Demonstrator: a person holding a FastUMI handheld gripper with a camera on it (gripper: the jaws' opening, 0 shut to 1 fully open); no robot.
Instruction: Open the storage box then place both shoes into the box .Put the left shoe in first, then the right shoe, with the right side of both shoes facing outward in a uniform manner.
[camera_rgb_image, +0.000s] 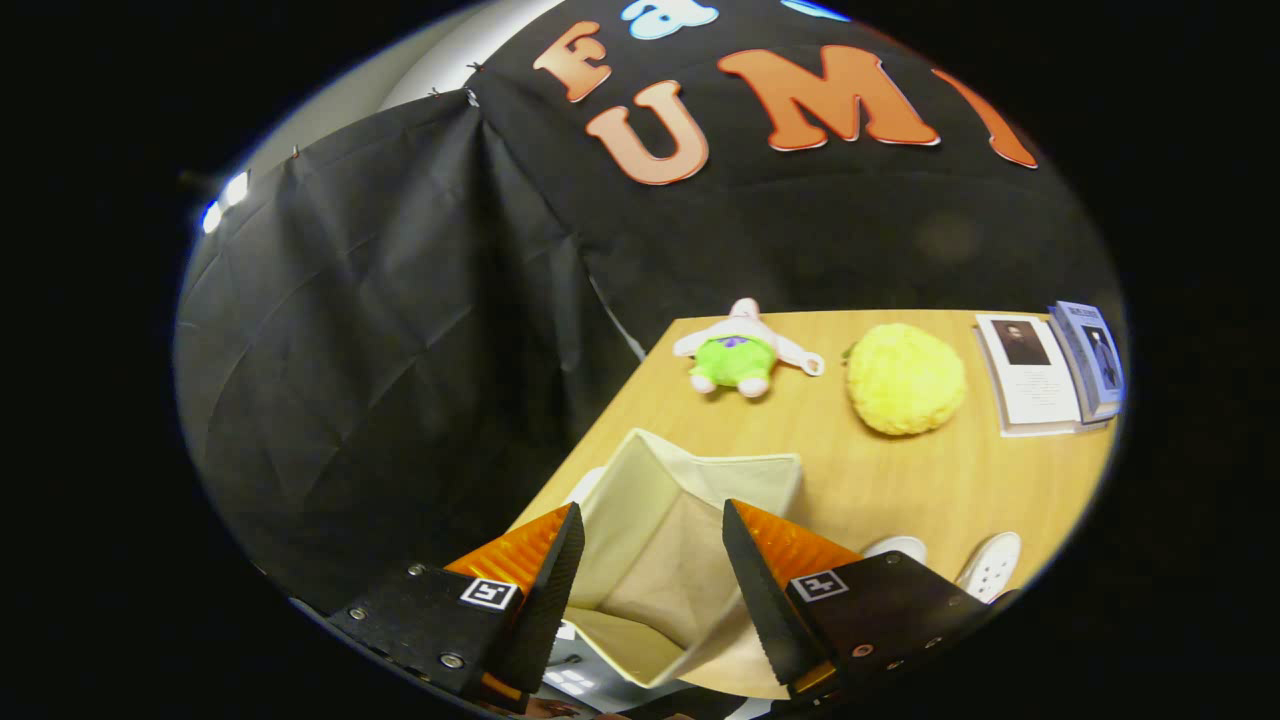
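Where black cloth (400, 330) drapes, wooden table (900, 480), fingers (650, 560) apart.

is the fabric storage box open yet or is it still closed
Open: the fabric storage box shows its bare cream inside, with the gripper fingers spread above it, holding nothing.

The storage box (690, 520), a cream fabric cube with soft, slightly creased walls, is standing open on the wooden table, its mouth facing up and its pale interior showing nothing inside; it is lying between and just ahead of the fingers, roughly at 12 o'clock from them. Two white shoes (990, 563) with perforated uppers are resting side by side on the table at about 3 o'clock from the box, just apart from it, only their rounded ends showing, so which is left or right cannot be told.
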